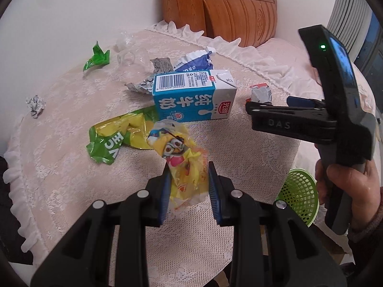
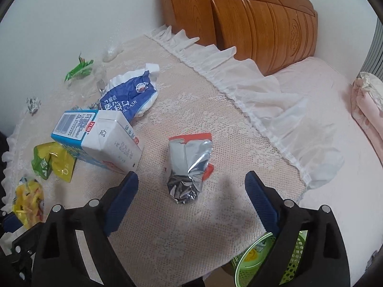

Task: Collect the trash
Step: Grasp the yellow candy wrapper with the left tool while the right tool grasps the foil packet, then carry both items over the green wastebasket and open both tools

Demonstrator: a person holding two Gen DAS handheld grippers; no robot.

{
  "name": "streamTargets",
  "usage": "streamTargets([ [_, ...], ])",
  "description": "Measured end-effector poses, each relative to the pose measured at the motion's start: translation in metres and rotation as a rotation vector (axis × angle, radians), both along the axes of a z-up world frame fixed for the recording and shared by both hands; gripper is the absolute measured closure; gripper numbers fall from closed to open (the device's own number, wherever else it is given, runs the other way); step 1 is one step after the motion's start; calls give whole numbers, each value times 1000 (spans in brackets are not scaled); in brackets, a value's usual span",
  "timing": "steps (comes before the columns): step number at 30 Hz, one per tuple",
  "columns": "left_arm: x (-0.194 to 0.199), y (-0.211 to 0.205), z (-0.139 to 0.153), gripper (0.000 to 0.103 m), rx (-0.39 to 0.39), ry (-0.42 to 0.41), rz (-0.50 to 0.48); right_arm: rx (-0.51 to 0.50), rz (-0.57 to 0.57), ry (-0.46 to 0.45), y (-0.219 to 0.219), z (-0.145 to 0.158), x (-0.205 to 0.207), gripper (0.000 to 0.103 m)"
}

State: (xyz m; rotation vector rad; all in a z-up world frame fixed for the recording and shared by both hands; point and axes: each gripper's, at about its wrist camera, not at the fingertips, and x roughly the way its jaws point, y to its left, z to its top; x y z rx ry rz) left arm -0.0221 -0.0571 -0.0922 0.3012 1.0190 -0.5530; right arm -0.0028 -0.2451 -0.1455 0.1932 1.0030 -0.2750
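While the left gripper (image 1: 188, 184) pinches one yellow wrapper (image 1: 182, 165), the right gripper (image 2: 191, 191) gapes empty.

Basket (image 2: 246, 260): half hidden behind right hand-held gripper (image 2: 191, 186) finger and desk (image 2: 167, 227) edge; contents unclear. Same basket (image 1: 299, 191) in left view, partly behind hand (image 1: 347, 184). Silver wrapper (image 1: 261, 94) partly masked by right hand-held gripper (image 1: 268, 110). Grey foil (image 1: 148, 81) tucked behind carton (image 1: 191, 98). Clear plastic (image 1: 131, 56) near wall, outline hard to make out. Yellow wrapper (image 2: 28, 201) cut by left edge of right view. Headboard (image 1: 220, 7) cropped at top. Small print on carton unreadable.
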Motion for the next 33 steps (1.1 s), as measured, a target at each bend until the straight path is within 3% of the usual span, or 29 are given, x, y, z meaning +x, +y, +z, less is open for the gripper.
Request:
streamTargets([
  [1,0,1,0,75,0,-2,-2,-10,1,6,2,-3,4,13],
  [3,-1,2,1,75,1,-7,-9,-30,-1,23,5,-8,6,27],
  [4,-2,1,1,75,4,-10,-14,-27,-1,35,6,-10,7,50],
  [5,-3,0,1,75,6,-13,-21,-8,-3,39,4,-11,5,63],
  [8,-5,-6,1,75,8,-17,-52,8,-26,16,-2,-4,-7,68],
  [13,-14,-30,4,75,-5,-13,-147,58,-75,-40,-21,18,-49,68],
  [20,-51,-108,2,75,-46,46,-394,56,-257,-23,-64,35,-169,68],
  [27,-113,-209,-18,75,-36,120,-665,83,-467,28,-115,19,-272,68],
  [33,-156,-269,-42,75,15,168,-774,121,-561,52,-153,-14,-316,68],
])
